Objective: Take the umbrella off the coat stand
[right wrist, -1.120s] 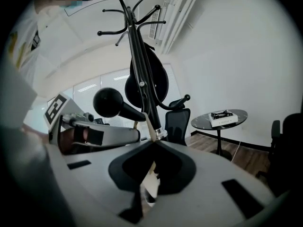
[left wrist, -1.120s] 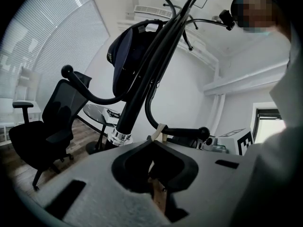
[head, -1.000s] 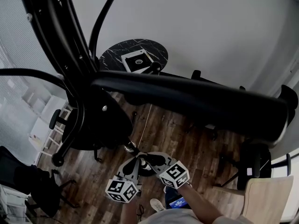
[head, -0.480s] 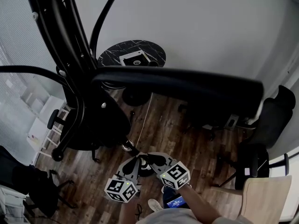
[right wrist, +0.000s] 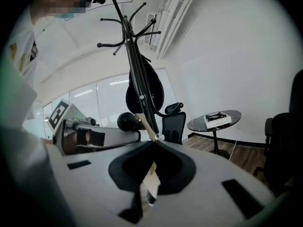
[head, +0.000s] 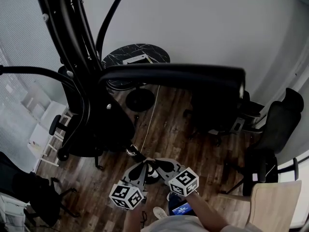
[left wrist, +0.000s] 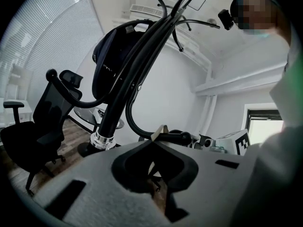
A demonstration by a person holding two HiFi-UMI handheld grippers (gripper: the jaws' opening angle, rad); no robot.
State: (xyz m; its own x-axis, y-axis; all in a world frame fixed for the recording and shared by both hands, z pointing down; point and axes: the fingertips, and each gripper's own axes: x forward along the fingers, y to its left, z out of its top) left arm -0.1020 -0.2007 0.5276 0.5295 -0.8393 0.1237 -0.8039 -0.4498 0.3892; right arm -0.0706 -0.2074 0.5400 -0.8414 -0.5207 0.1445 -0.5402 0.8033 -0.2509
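1. Both pairs of jaws are clenched on nothing. In its own view the left gripper (left wrist: 158, 130) shows its tips meeting at a point, and the right gripper (right wrist: 150, 137) looks the same in its view.
2. We hold the two grippers side by side, low and close to our body above the wood floor (head: 174, 134). They point toward the coat stand (head: 72, 42) but are well apart from it.
3. We take the umbrella (left wrist: 116, 56) to be the dark folded bundle hanging against the stand's pole. It is on the stand, and neither gripper touches it.
4. We judge the task to be at its very start, with nothing gripped and nothing lifted.
5. All of the work is left:
   - bring a gripper up to the bundle;
   - part its jaws and close them on it;
   - raise it clear of the hooked arm that carries it;
   - draw it away from the stand.
6. An office chair (head: 277, 124) and a small round surface (head: 159, 54) stand near the stand's base, so the way out looks tight to us.
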